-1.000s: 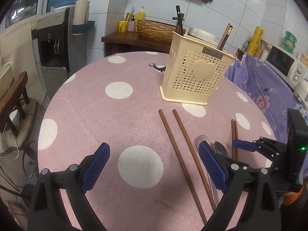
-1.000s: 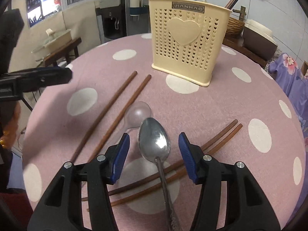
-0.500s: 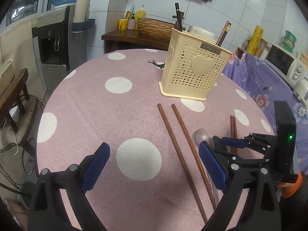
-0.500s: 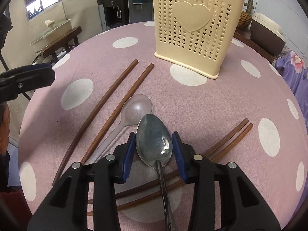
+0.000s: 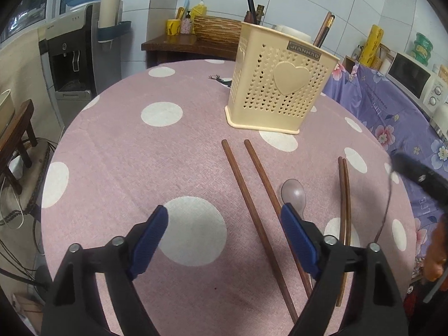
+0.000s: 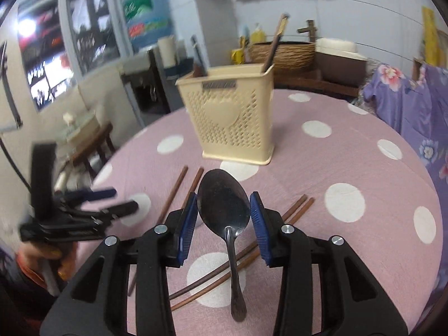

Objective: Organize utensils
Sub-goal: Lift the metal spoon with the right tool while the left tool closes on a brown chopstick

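My right gripper (image 6: pixel 223 218) is shut on the bowl of a metal spoon (image 6: pixel 224 198) and holds it raised above the table, handle hanging down. The cream utensil holder (image 6: pixel 232 123) stands beyond it, with chopsticks inside; it also shows in the left wrist view (image 5: pixel 280 86). My left gripper (image 5: pixel 224 232) is open and empty, low over the table. Two thick brown chopsticks (image 5: pixel 252 193) lie between its fingers. A clear plastic spoon (image 5: pixel 294 193) and a thin chopstick pair (image 5: pixel 343 210) lie to the right.
The round table has a pink polka-dot cloth (image 5: pixel 134 151). A water dispenser (image 5: pixel 72 50) stands at the back left, a wooden side table (image 5: pixel 190 42) behind, a purple floral cover (image 5: pixel 392 112) and a microwave (image 5: pixel 414 81) at the right.
My right gripper closed on the metal spoon's bowl and lifted it off the table. My left gripper stayed open and shifted slightly.
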Motion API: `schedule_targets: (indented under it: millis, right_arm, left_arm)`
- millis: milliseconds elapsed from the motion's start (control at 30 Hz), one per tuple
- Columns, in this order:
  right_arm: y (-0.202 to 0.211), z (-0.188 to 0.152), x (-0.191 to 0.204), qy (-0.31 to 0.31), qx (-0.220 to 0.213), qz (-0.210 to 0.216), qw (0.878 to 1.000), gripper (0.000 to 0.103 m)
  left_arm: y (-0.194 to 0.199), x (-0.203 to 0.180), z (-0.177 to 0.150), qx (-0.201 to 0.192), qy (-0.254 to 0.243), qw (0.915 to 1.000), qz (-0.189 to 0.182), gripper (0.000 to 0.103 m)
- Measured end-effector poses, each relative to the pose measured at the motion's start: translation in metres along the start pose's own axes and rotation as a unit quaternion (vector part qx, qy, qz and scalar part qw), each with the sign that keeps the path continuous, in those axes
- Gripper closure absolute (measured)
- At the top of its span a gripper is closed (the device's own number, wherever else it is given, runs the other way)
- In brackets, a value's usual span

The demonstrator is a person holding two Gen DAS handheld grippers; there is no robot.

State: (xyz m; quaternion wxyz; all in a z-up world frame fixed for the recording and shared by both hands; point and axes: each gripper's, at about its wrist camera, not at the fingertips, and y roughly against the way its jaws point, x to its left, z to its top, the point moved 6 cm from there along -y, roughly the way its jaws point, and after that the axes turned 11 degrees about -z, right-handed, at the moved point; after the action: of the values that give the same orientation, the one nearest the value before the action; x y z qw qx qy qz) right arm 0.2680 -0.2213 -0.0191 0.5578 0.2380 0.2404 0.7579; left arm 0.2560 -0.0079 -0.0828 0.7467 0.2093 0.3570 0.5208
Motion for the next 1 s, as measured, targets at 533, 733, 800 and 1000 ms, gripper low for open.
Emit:
schedule_targets:
  millis: [533,733,800,1000]
  right_arm:
    - [0.033,-0.003,-0.011,-0.024,-0.045,-0.023,0.998,0.064]
    - [0.038,-0.006,-0.007,-0.021,-0.057,-0.024,0.998,0.064]
    - [0.039,-0.007,-0.008,-0.023,-0.059,-0.024,0.998,0.064]
    - [0.040,-0.008,-0.008,-0.028,-0.059,-0.020,0.998,0.064]
  left_arm:
    - [-0.058,-0.009,0.024,0.062,-0.005,0.9976,0.031,0.085]
    - [-0.073,-0.010,0.027,0.064,0.004,0.9963,0.058,0.091]
    - [-0.075,-0.011,0.029,0.062,0.002,0.9959,0.066,0.092]
    - [-0.078,-0.007,0.034,0.056,0.025,0.9959,0.067,0.093]
